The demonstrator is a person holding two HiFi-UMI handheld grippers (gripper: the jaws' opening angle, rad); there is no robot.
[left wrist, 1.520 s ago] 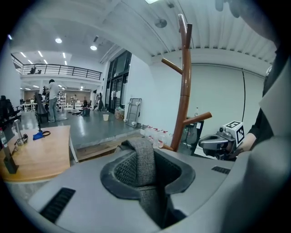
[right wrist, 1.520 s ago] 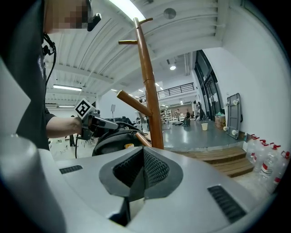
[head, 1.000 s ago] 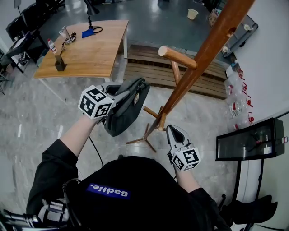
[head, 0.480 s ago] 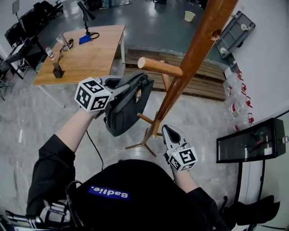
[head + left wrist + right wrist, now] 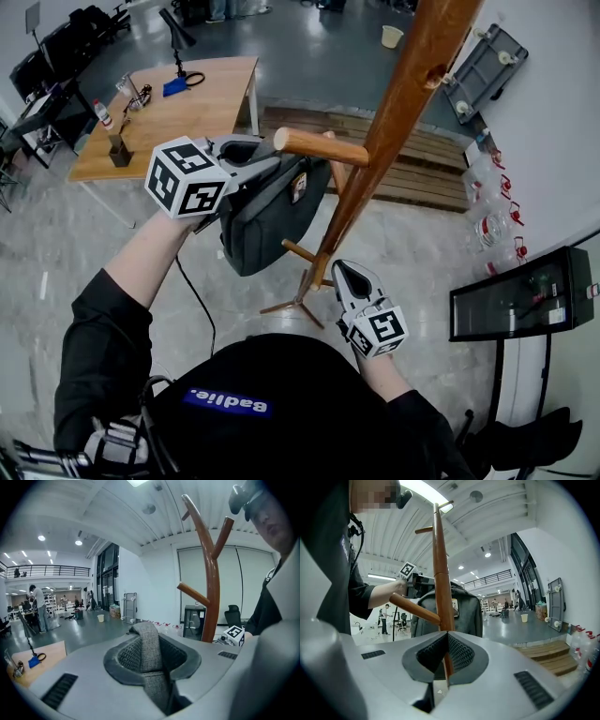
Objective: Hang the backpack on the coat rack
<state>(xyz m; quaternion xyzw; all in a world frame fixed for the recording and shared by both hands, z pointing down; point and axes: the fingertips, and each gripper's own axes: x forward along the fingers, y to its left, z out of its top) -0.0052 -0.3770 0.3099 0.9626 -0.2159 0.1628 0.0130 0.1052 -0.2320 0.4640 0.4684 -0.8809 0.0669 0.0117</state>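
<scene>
My left gripper (image 5: pixel 270 159) is shut on the grey carry strap (image 5: pixel 149 660) of the dark backpack (image 5: pixel 267 220), which hangs below it. The strap end sits right beside the tip of a side peg (image 5: pixel 323 147) of the wooden coat rack (image 5: pixel 398 98). Whether the strap touches the peg I cannot tell. In the left gripper view the rack (image 5: pixel 212 588) stands a little beyond the jaws (image 5: pixel 146 637). My right gripper (image 5: pixel 343 274) is lower, near the rack's pole, shut and empty. In the right gripper view its jaws (image 5: pixel 447 637) point at the pole (image 5: pixel 440 573), with the backpack (image 5: pixel 464 613) behind it.
The rack's splayed feet (image 5: pixel 295 300) stand on the grey floor below the bag. A wooden table (image 5: pixel 178 103) with small items is at the upper left. A low slatted wooden platform (image 5: pixel 422 169) lies behind the rack. A black cabinet (image 5: pixel 516 298) stands at the right.
My left gripper has lifted the backpack up and toward the rack's side peg, so the strap is now level with the peg's tip. The right gripper has hardly moved.
</scene>
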